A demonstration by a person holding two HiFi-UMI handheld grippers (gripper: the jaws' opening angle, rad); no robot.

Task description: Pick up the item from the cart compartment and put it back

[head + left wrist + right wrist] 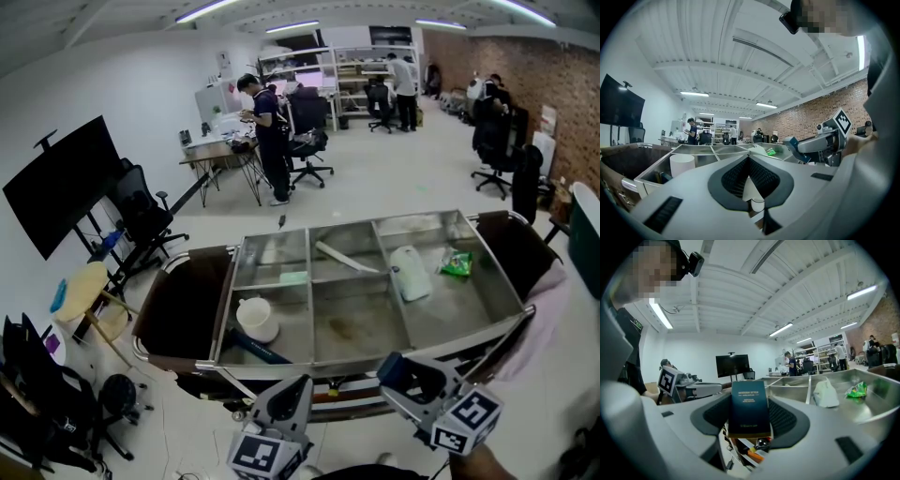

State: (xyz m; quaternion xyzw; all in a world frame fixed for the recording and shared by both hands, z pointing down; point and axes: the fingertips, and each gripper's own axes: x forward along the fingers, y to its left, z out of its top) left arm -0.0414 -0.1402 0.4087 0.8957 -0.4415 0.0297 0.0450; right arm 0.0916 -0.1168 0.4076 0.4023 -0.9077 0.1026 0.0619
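**Head view:** steel cart [361, 328] fills mid frame, split into compartments. The lower-left one has a white cup [256, 319] w/ a dark blue object [265, 353] just beside it. The right one has a white pouch [410, 273] and a green packet [457, 264]. Both tools sit at the bottom edge, on the near side of the cart rim: left gripper [296, 382] bottom centre, right gripper [405, 367] bottom right. Can't make out any load from here.

**Left gripper view:** left gripper [749, 158] has its jaws together, pads meeting at the tips, nothing btwn them. It looks across the cart top, w/ the cup at frame left.

**Right gripper view:** right gripper [749, 399] is clamped on a dark blue book [749, 409], upright at centre frame, a pad on each side, cover facing the camera. So the task's thing is in this claw, outside the cart and not yet in any compartment. The compartments lie at frame right.

**Risks, as I judge them:**
- The book sticks out past the pad tips, so a quick swing could pivot it in the pads or let it slip.
- On the way in, its leading edge could catch the rim or a divider and get knocked askew.
- The lower-left bay is crowded, so setting down there may tip the cup.
- Which bay counts as "back" can't be told from here, so a wrong-bay drop is possible.
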